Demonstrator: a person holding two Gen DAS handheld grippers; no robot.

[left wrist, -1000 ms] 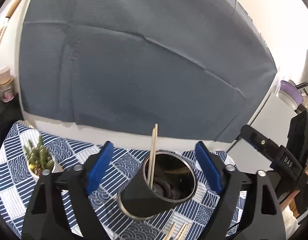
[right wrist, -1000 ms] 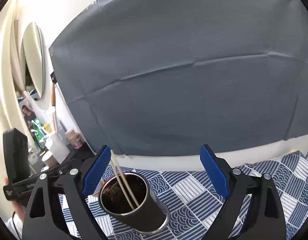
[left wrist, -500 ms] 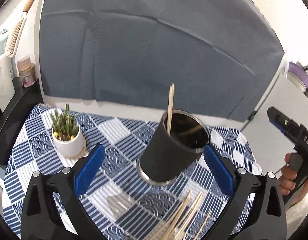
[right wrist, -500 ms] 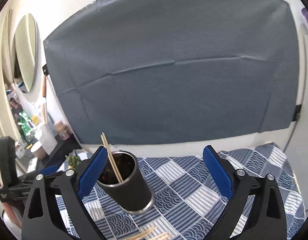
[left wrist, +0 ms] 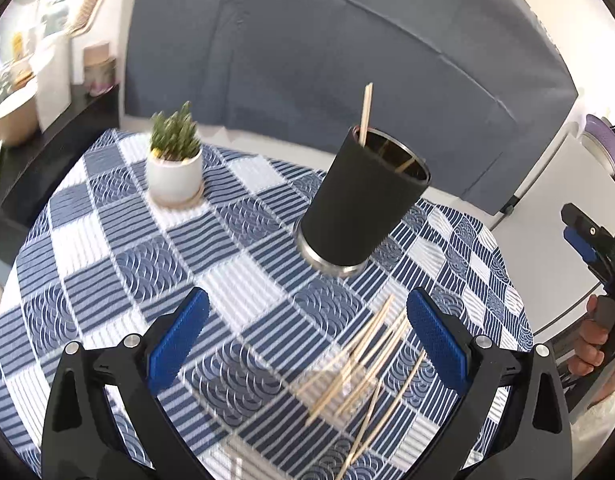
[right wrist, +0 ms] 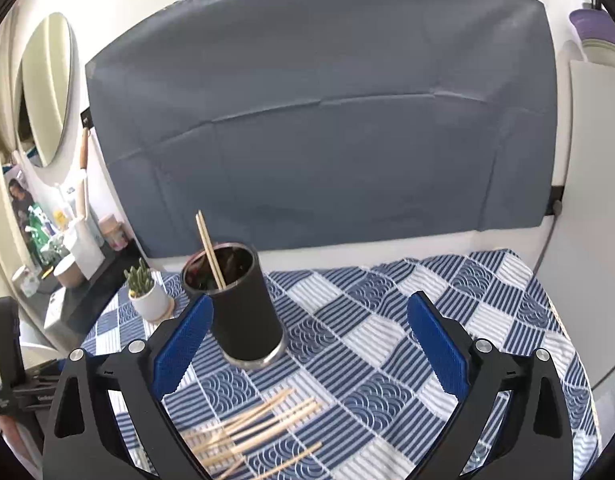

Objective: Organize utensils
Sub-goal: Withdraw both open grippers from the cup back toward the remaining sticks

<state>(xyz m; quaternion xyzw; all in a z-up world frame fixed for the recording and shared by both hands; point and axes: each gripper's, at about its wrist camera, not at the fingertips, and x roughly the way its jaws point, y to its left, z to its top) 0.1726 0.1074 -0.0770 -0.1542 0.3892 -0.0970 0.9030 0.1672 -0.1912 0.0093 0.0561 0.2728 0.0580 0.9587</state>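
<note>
A black cup (left wrist: pixel 361 200) with a steel base stands on the checked cloth, with wooden chopsticks (left wrist: pixel 365 114) sticking out of it. It also shows in the right wrist view (right wrist: pixel 239 308), chopsticks (right wrist: pixel 209 248) inside. Several loose chopsticks (left wrist: pixel 367 356) lie on the cloth in front of the cup, also seen in the right wrist view (right wrist: pixel 259 424). My left gripper (left wrist: pixel 307 344) is open and empty above the loose pile. My right gripper (right wrist: pixel 307 344) is open and empty, right of the cup. The right gripper's body shows at the left view's right edge (left wrist: pixel 591 240).
A small cactus in a white pot (left wrist: pixel 173 164) stands at the back left of the table (left wrist: pixel 107 240). A dark shelf with jars and bottles (right wrist: pixel 67 264) is to the left. A grey backdrop (right wrist: pixel 327 140) hangs behind. A white cabinet (left wrist: pixel 547 220) is on the right.
Both grippers have pulled back and up from the cup. The loose chopsticks have come into view in front of them. Both stay open.
</note>
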